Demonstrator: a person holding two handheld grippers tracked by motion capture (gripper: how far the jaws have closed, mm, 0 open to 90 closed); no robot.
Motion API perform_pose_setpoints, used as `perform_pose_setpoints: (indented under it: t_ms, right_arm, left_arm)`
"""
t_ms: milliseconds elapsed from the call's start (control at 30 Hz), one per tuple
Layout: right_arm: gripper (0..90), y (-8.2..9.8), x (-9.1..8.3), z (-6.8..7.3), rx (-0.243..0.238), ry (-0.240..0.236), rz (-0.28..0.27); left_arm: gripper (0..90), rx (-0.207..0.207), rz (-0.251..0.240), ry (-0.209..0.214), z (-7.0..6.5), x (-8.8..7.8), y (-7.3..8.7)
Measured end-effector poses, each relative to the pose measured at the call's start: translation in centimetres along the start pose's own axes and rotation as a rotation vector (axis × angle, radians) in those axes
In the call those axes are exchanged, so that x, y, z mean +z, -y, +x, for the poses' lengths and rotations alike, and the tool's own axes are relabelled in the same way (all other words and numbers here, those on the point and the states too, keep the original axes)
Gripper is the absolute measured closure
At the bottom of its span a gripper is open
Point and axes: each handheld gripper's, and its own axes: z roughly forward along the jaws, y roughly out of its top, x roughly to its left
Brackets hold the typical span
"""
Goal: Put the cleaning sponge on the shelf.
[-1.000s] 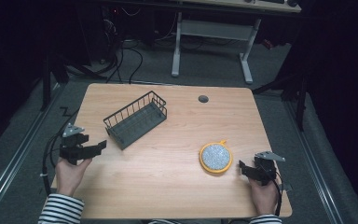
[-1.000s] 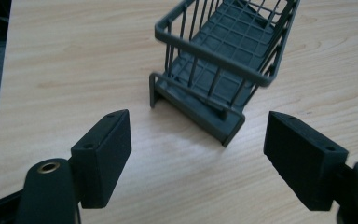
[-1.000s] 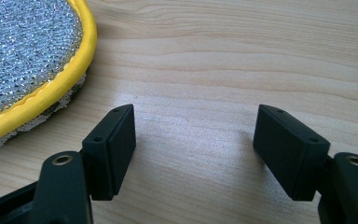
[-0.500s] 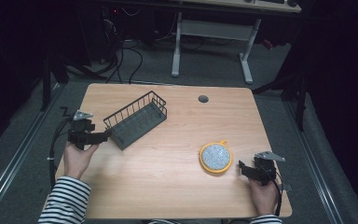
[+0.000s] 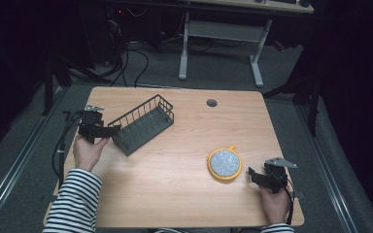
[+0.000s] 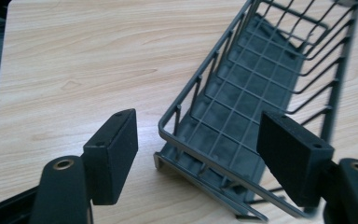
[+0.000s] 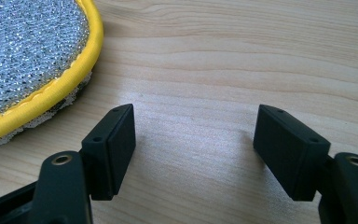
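A dark grey wire basket (image 5: pixel 143 124) lies at an angle on the left half of the wooden table (image 5: pixel 184 194). My left gripper (image 5: pixel 110 129) is open at the basket's near-left corner; in the left gripper view the basket (image 6: pixel 256 88) corner sits between the spread jaws of that gripper (image 6: pixel 205 149), untouched. A round scouring pad (image 5: pixel 225 163), silver with a yellow rim, lies at the right. My right gripper (image 5: pixel 251 175) rests low and open just right of the pad. The right gripper view has the pad (image 7: pixel 28 51) at upper left, and bare wood lies between the jaws of that gripper (image 7: pixel 196 144).
A small round cable hole (image 5: pixel 211 103) sits near the table's far edge. Beyond the table stand a white desk frame (image 5: pixel 221 43) and cables on the dark floor. A striped sleeve (image 5: pixel 75 201) enters from the lower left.
My left gripper has moved forward and right, up to the basket's near-left corner. The right gripper and the pad have stayed put.
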Motion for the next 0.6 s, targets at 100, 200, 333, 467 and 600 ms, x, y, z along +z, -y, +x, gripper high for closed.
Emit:
perform_pose_setpoints:
  t_ms: [100, 200, 333, 467, 600]
  right_arm:
    - [29.7, 0.0, 0.0, 0.0, 0.002, 0.000, 0.000]
    - [29.7, 0.0, 0.0, 0.0, 0.002, -0.001, 0.001]
    - [29.7, 0.0, 0.0, 0.0, 0.002, -0.002, 0.001]
    - [29.7, 0.0, 0.0, 0.0, 0.001, -0.002, 0.000]
    - [29.7, 0.0, 0.0, 0.0, 0.001, -0.002, 0.000]
  left_arm:
    - [31.2, -0.002, 0.014, -0.015, -0.1, 0.6, -0.1]
    - [33.1, 0.003, 0.030, -0.030, -0.1, 1.1, 0.0]
    - [36.9, 0.008, 0.037, -0.034, -0.1, 1.3, 0.1]
    - [42.9, 0.016, 0.048, -0.022, -0.2, 1.5, 0.4]
    - [46.1, 0.012, 0.045, -0.016, -0.3, 1.5, 0.4]
